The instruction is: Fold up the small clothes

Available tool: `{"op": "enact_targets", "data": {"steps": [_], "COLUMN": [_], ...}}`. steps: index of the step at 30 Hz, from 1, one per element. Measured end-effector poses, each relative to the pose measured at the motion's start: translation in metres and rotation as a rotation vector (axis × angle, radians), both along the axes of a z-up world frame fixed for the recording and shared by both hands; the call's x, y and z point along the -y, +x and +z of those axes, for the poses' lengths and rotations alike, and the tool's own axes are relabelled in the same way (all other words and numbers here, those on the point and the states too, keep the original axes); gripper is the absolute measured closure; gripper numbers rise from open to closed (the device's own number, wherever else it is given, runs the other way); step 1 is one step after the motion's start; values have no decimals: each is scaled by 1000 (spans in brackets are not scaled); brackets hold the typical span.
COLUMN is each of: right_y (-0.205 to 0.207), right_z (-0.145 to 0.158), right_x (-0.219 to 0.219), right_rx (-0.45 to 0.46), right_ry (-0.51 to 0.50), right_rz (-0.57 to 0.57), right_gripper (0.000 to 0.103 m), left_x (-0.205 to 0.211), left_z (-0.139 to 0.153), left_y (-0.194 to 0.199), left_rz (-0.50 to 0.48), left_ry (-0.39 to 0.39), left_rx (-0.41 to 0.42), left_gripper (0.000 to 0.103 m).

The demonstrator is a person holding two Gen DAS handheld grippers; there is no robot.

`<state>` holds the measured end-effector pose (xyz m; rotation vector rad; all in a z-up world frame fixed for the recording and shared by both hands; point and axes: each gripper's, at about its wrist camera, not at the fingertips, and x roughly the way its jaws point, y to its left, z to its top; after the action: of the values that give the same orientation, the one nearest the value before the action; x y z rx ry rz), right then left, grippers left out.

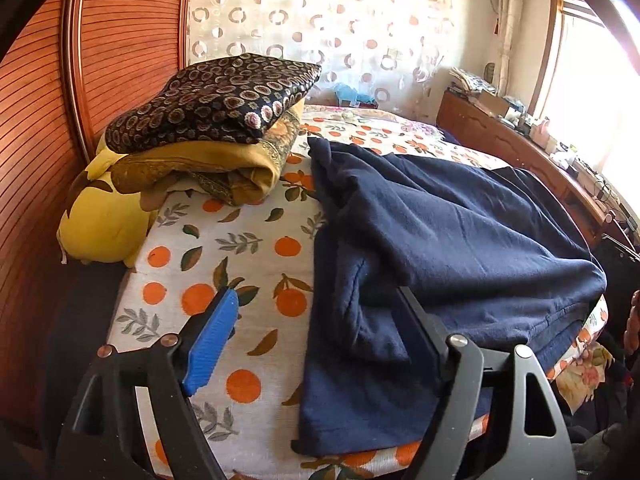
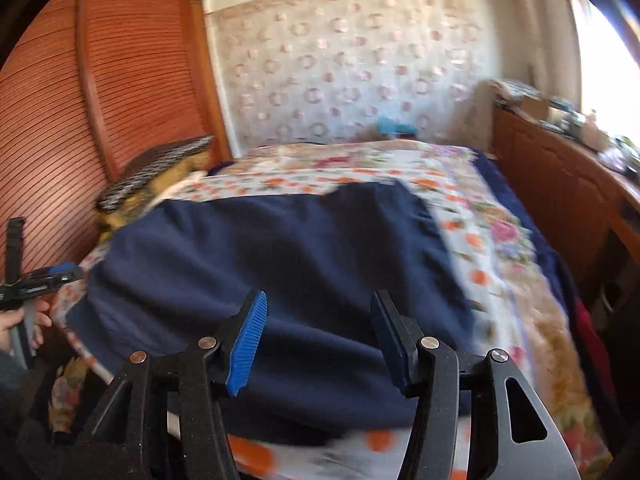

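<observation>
Both tools spread wide, gripping nothing: left tool (image 1: 316, 320), right tool (image 2: 318, 338). Navy garment (image 1: 460, 240) half-folded mid-frame on bed (image 1: 248, 248). Pinch near hem corners, fold evenly.

- A bed (image 1: 256, 264) covered by a white sheet printed with oranges and leaves carries everything.
- A navy garment (image 1: 460, 240) lies spread on it, its near edge between the left jaws and under the right jaws.
- Folded cloths (image 1: 216, 128) are stacked beyond the left jaws, a yellow pillow (image 1: 100, 220) beside them.
</observation>
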<state>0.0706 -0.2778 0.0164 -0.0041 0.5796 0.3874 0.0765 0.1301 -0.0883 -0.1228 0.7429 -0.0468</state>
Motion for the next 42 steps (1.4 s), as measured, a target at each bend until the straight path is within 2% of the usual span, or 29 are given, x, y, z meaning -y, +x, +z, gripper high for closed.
{"op": "enact_targets", "data": {"steps": [5, 12, 17, 22, 26, 28, 30, 33, 36, 42], "right_y": [14, 30, 44, 49, 51, 44, 38, 33, 30, 27], "right_z": [-9, -34, -51, -61, -74, -80, -85, -88, -90, -84], "right_x": [-68, -163, -210, -251, -282, -292, -302, -315, -320, -316], "right_rx": [-36, -73, -92, -137, -143, -141, -112, -76, -54, -56], "right_ry": [4, -62, -97, -71, -115, -149, -195, -245, -282, -291], "right_rz": [162, 376, 481, 574, 632, 660, 672, 683, 691, 706], "right_gripper": [47, 47, 47, 47, 45, 43, 34, 29, 28, 28], "left_x": [-1, -9, -23, -48, -67, -74, -79, -85, -89, -93], "left_z": [0, 4, 6, 7, 4, 2, 1, 0, -2, -4], "left_y": [-9, -25, -36, -50, -58, -62, -64, -66, -67, -68], "left_rz": [4, 18, 41, 86, 128, 144, 153, 167, 176, 186], "left_ry": [30, 61, 66, 58, 51, 50, 46, 41, 37, 34], "left_rx": [-6, 0, 1, 5, 2, 1, 0, 0, -1, -6], "left_gripper": [24, 24, 24, 24, 24, 24, 24, 24, 24, 24]}}
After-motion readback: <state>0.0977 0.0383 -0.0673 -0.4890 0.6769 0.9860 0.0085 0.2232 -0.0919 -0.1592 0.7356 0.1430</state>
